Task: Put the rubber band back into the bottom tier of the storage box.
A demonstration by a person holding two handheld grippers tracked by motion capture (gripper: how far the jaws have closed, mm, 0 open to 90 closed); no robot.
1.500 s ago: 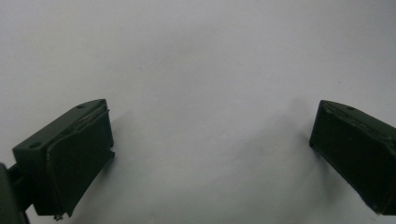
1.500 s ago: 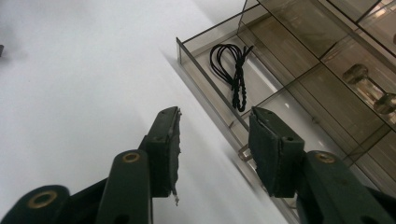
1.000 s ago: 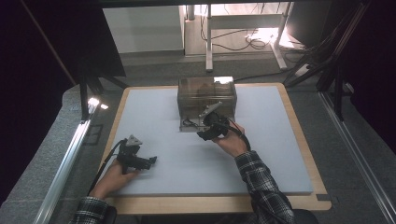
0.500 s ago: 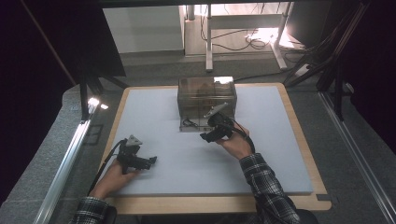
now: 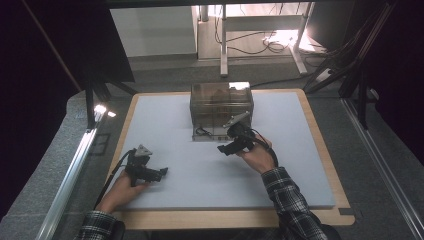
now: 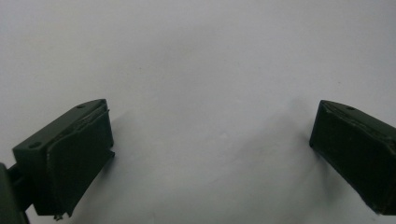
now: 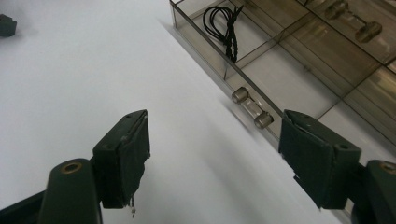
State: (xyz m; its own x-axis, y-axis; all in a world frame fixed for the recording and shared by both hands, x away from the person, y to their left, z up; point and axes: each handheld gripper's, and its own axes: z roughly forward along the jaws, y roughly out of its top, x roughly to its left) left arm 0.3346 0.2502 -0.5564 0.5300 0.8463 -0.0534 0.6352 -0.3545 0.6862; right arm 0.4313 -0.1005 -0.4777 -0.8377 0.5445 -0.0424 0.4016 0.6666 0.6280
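My right gripper (image 7: 215,154) hangs w/ jaws spread, just been opening, nothing between them. Glass fuse (image 7: 252,108) lies beyond, against the clear organizer box (image 7: 299,60) front wall. Left gripper (image 6: 210,154) released, resting on white mat (image 5: 180,120).

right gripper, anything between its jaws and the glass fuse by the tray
No. In the right gripper view, bare white table separates the open right gripper from the fuse beside the clear tray.
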